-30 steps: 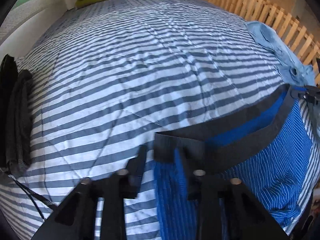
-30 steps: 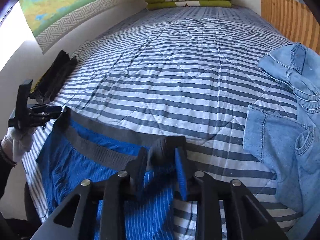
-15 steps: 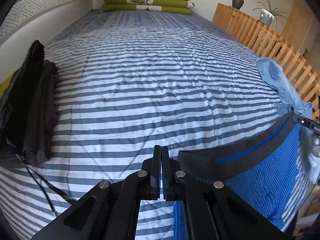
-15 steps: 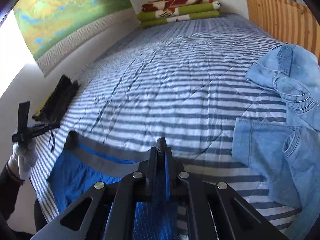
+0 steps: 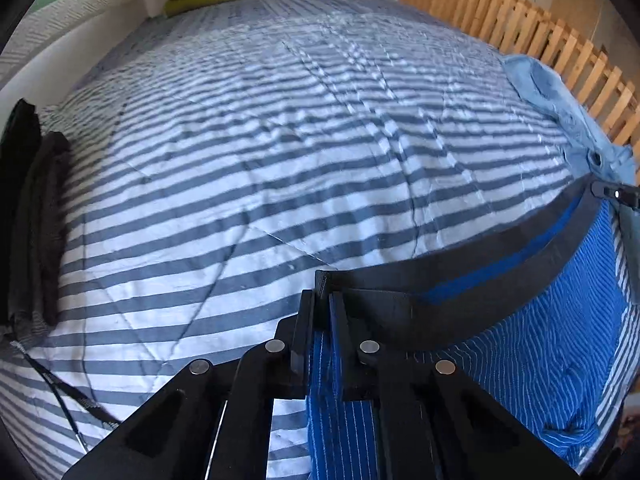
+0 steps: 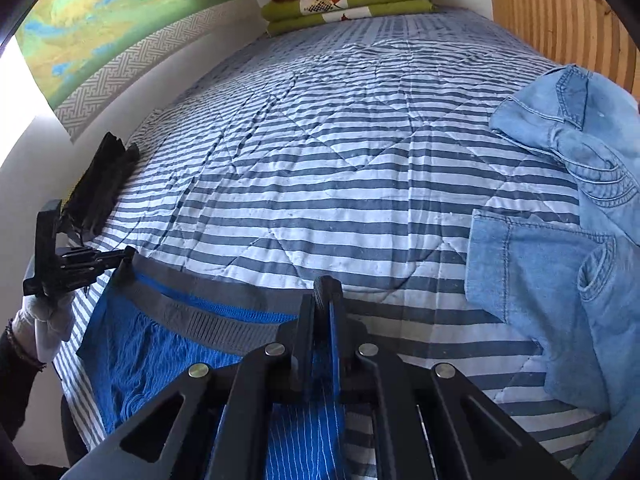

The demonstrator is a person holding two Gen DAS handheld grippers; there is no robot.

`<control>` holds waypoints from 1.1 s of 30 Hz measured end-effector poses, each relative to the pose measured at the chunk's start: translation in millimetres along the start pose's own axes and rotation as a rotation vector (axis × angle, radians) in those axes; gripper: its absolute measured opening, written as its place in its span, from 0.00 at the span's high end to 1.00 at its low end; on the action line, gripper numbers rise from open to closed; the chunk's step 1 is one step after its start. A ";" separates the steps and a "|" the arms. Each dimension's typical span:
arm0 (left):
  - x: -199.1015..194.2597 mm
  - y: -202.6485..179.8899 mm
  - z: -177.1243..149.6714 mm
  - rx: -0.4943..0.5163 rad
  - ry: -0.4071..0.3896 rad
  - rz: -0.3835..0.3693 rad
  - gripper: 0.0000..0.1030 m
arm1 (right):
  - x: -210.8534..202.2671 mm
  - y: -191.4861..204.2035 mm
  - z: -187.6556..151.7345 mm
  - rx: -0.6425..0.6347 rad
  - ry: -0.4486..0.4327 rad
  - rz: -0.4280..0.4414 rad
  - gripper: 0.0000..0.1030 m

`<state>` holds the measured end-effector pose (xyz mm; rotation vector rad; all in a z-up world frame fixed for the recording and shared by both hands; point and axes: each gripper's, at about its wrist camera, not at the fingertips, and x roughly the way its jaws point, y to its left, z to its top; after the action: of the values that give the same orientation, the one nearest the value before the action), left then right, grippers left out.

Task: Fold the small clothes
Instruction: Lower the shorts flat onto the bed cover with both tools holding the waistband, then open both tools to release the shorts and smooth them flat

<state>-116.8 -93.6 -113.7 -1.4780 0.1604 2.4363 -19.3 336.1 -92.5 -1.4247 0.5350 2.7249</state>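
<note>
Blue pinstriped shorts (image 5: 540,360) with a dark grey waistband (image 5: 480,292) hang stretched between both grippers over the striped bedspread (image 5: 280,140). My left gripper (image 5: 323,302) is shut on the waistband's left corner. The right gripper (image 5: 602,191) pinches the far corner at the right edge. In the right wrist view, my right gripper (image 6: 325,298) is shut on the right waistband corner, with the shorts (image 6: 140,360) spreading leftward. There the left gripper (image 6: 120,258), held by a white-gloved hand (image 6: 44,320), clamps the other end.
Light denim clothes (image 6: 560,220) lie on the bed's right side by a wooden slatted rail (image 5: 520,28). Dark folded clothes (image 5: 36,220) sit at the left edge by the wall. Folded green and red blankets (image 6: 348,0) are stacked at the far end.
Both grippers stood open around the waistband corners a second ago. They have closed on them, and the waistband is now pulled taut between them.
</note>
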 end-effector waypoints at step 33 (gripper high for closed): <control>-77.1 23.5 -77.8 -0.099 0.031 0.069 0.55 | -42.8 2.8 -94.5 0.100 0.202 -0.108 0.83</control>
<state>-24.2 -148.9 -83.4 -1.5777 0.1003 2.5091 80.1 310.2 -107.0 -1.6608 0.5743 2.4514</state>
